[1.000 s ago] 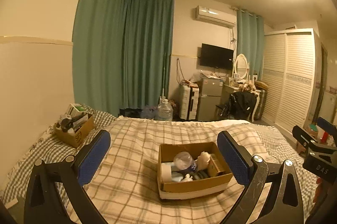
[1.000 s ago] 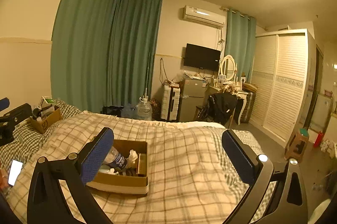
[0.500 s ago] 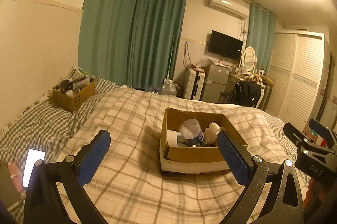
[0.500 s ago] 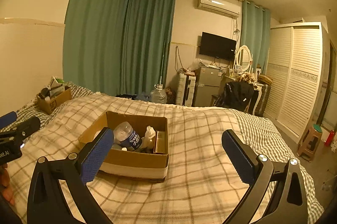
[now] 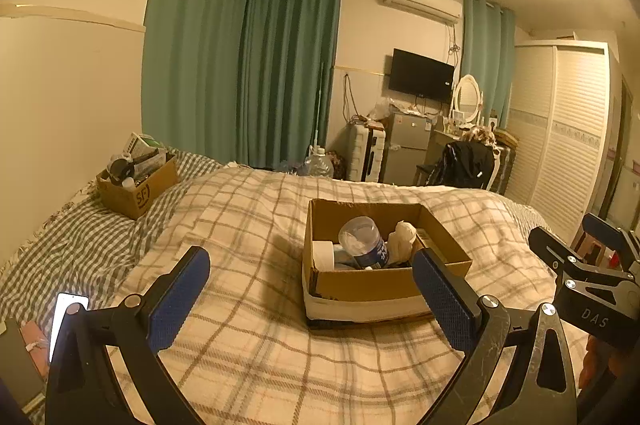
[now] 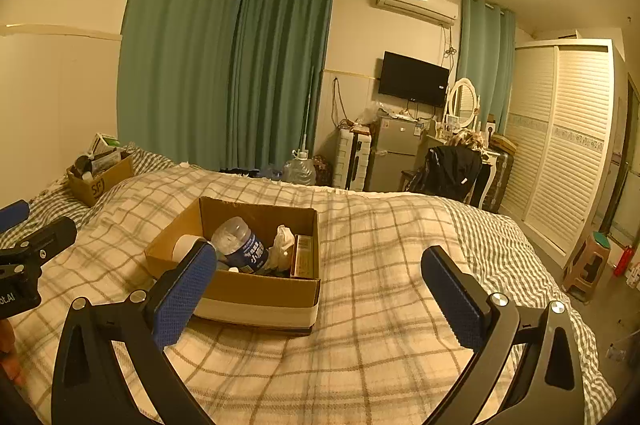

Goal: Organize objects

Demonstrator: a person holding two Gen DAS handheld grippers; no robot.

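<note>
An open cardboard box [image 5: 360, 285] [image 6: 256, 291] sits on the plaid bed. It holds a clear plastic bottle with a blue label [image 5: 362, 243] [image 6: 242, 247], a white roll [image 5: 323, 255], a crumpled white item [image 5: 402, 237] [image 6: 285, 239] and a small tan carton [image 6: 304, 257]. My left gripper [image 5: 312, 301] is open and empty, just short of the box. My right gripper [image 6: 320, 299] is open and empty, to the right front of the box. Each gripper shows at the edge of the other's view.
A second cardboard box [image 5: 136, 185] [image 6: 98, 179] full of items stands at the far left of the bed. A lit phone [image 5: 66, 317] lies at the near left. A stool [image 6: 588, 265], wardrobe and cluttered desk stand beyond the bed on the right.
Both grippers have moved in towards the box and tilted down, so the box looms larger. Both stay open and empty.
</note>
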